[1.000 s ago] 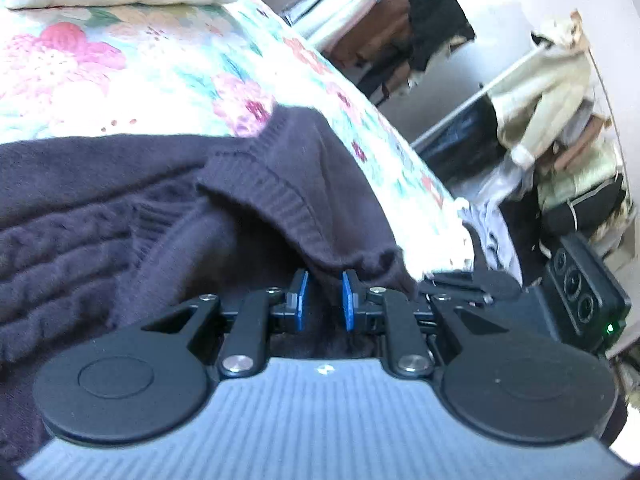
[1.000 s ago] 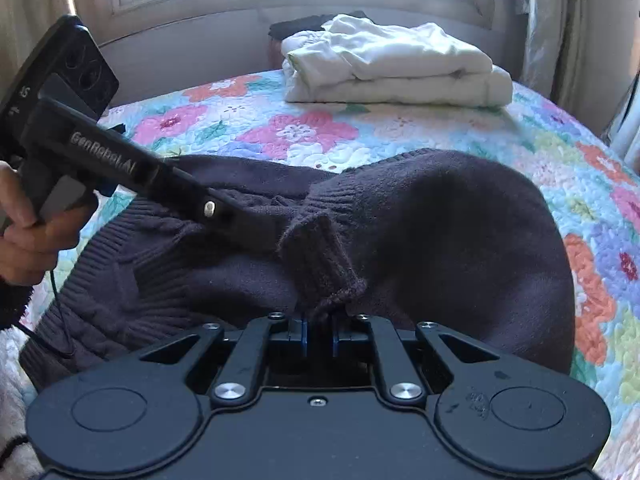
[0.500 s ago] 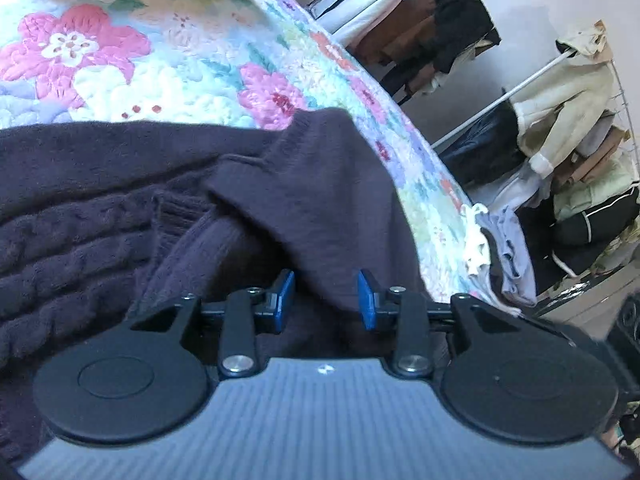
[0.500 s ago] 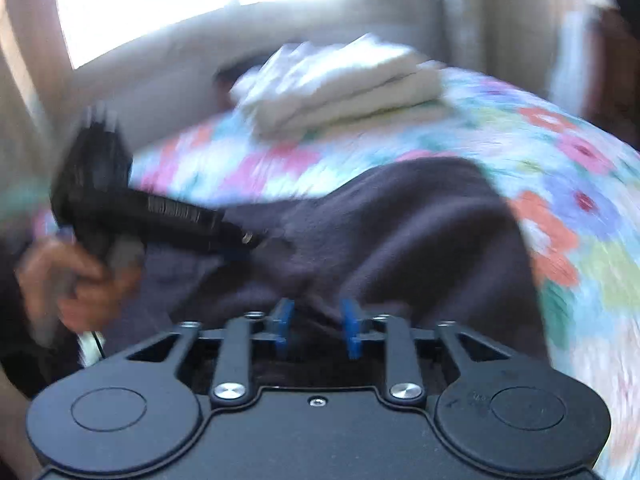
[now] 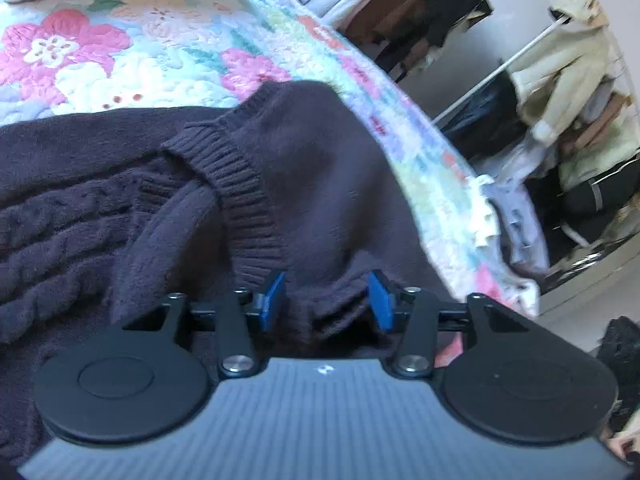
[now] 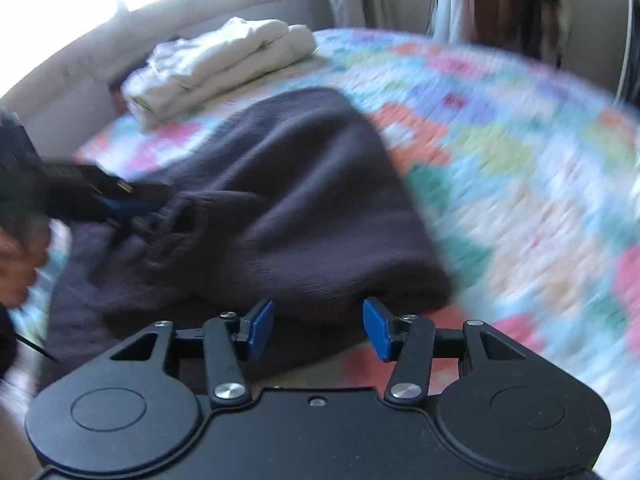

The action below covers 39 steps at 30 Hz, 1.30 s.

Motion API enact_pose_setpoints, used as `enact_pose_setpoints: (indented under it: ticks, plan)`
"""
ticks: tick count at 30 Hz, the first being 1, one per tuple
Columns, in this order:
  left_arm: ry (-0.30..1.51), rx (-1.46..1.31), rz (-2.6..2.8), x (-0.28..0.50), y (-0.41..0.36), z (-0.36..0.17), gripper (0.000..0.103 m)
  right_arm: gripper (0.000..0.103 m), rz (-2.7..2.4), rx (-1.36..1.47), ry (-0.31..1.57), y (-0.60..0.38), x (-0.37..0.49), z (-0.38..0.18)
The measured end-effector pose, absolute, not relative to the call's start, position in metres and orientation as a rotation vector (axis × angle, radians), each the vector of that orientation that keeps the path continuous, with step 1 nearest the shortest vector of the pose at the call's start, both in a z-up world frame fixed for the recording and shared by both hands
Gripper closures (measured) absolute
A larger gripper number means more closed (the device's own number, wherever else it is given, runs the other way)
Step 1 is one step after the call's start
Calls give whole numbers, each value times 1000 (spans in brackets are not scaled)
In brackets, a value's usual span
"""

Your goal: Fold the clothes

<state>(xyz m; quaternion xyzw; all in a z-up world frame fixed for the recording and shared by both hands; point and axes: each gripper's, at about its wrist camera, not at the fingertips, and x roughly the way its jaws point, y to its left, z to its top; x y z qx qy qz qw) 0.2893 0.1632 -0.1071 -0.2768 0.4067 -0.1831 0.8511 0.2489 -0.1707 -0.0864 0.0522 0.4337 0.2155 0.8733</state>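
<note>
A dark purple knit sweater (image 5: 304, 184) lies folded over on the floral quilt (image 5: 120, 64); its ribbed hem (image 5: 240, 200) runs toward my left gripper. My left gripper (image 5: 326, 300) is open, its blue pads either side of a bunch of the sweater's edge without pinching it. In the right wrist view the sweater (image 6: 304, 208) lies in a rounded heap. My right gripper (image 6: 318, 326) is open and empty at the sweater's near edge. The left gripper (image 6: 116, 196) shows there at the left, over the sweater's cuff.
A folded cream garment (image 6: 224, 60) lies at the far side of the bed, under the window. A clothes rack with hanging coats (image 5: 560, 80) stands beyond the bed's right edge. A pile of clothes (image 5: 516, 224) lies beside the bed.
Both grippers have opened and let go of the sweater. The right gripper has swung to the right and drawn back; its view is blurred by motion.
</note>
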Motion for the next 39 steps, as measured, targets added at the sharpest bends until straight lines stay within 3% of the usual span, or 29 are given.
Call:
enact_pose_setpoints:
  ticks: [6,10,13,15,16,17,18,19,22,25,28,34,39]
  plan:
    - [871,-525,-403,292,160,-109,52,41,397,404,972,-177,265,-120]
    - [864,-532,-392,295,155,-115,50,40,288,666,909,-207,271,-137]
    - [854,-548,-378,297,153,-120,45,28,219,800,846,-228,271,-144]
    - [847,-525,-381,298,148,-120,50,28,168,848,828,-236,273,-148]
    - [845,-501,-389,299,145,-120,83,28,162,842,807,-238,275,-148]
    - [837,-481,-399,297,142,-117,101,30,169,799,794,-236,278,-145]
    - [824,-465,-410,293,138,-112,101,53,178,748,782,-232,282,-142]
    - [812,-449,-421,290,135,-107,101,88,186,698,771,-229,287,-139]
    - [776,-400,-455,279,126,-93,102,88,254,541,621,-227,281,-110]
    - [717,-384,-495,256,122,-65,102,89,257,566,572,-247,283,-98]
    - [752,-338,-480,247,113,-58,102,89,235,600,634,-269,299,-116]
    - [1087,-353,-414,270,101,-125,102,89,143,677,769,-286,312,-160]
    - [995,-403,-431,269,128,-100,98,77,138,529,772,-267,292,-129]
